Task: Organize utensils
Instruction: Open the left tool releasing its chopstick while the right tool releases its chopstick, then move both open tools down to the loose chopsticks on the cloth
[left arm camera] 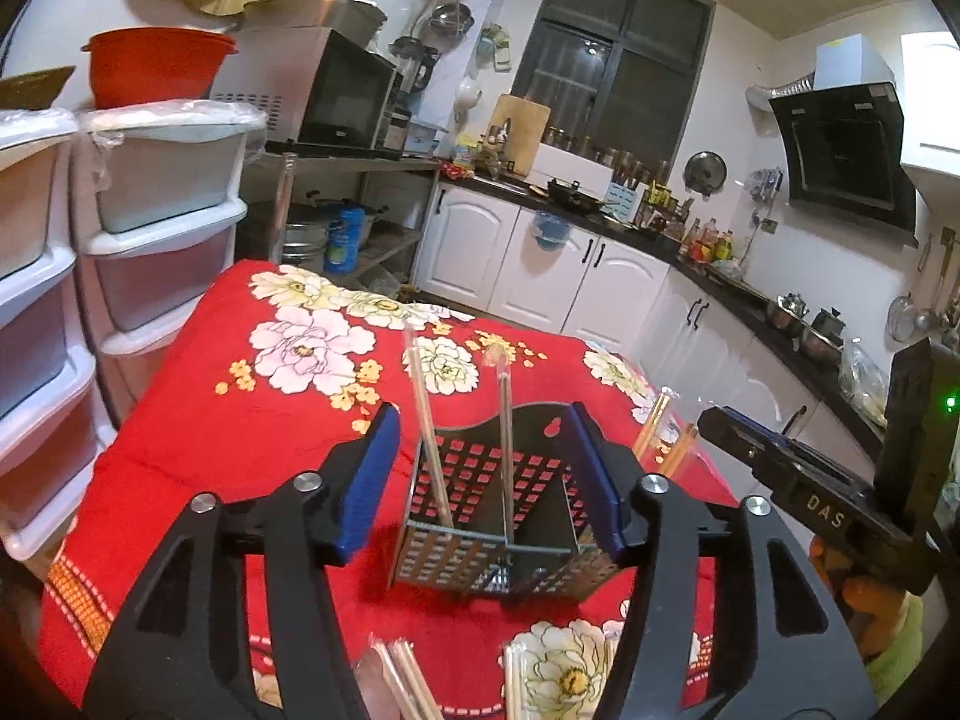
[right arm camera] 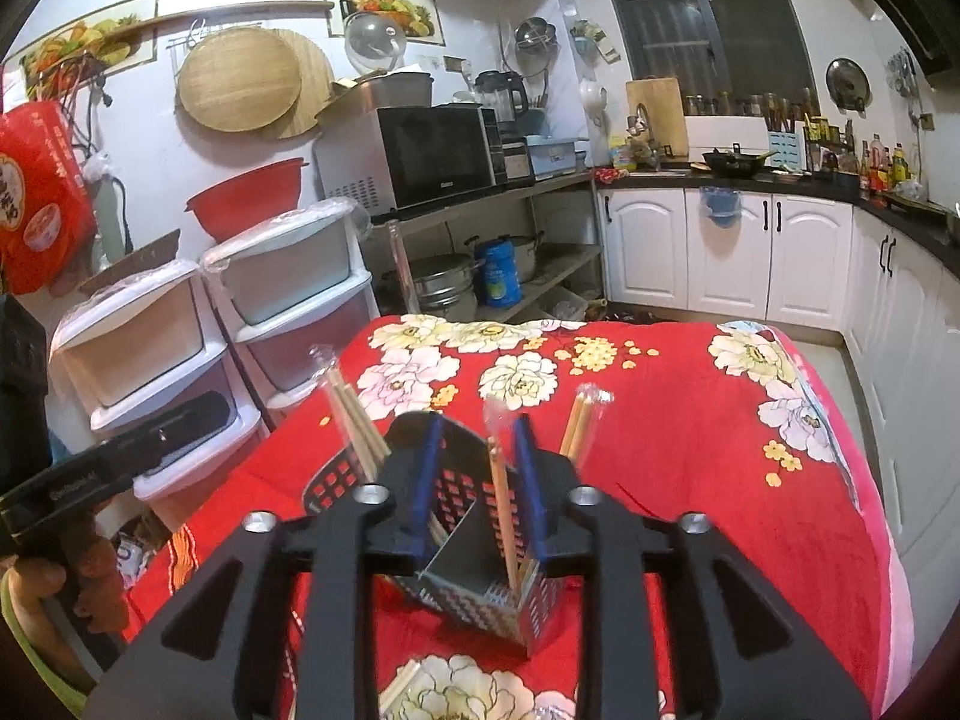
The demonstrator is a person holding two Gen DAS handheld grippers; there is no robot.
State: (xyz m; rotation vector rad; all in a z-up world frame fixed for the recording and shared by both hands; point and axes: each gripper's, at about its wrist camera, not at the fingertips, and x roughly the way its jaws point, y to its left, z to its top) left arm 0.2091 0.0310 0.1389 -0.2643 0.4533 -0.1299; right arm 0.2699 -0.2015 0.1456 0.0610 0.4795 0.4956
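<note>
A perforated metal utensil holder (left arm camera: pixel 498 516) with inner dividers stands on the red floral tablecloth (left arm camera: pixel 240 432). Wrapped chopstick pairs (left arm camera: pixel 429 426) stand upright in it. My left gripper (left arm camera: pixel 486 450) is open, its blue pads either side of the holder. In the right wrist view the holder (right arm camera: pixel 480 546) sits between my right gripper's (right arm camera: pixel 474 450) open pads, with a wrapped chopstick pair (right arm camera: pixel 501 510) standing between them, not visibly clamped. More wrapped chopsticks (left arm camera: pixel 408 684) lie on the cloth near me. The right gripper's body (left arm camera: pixel 798 480) shows at the right of the left wrist view.
White plastic drawer towers (left arm camera: pixel 150 228) stand left of the table. A metal shelf with a microwave (right arm camera: pixel 432 156) is behind it. White kitchen cabinets (right arm camera: pixel 720 252) and a dark counter run along the back and right. The table's far edge (right arm camera: pixel 600 324) is close behind the holder.
</note>
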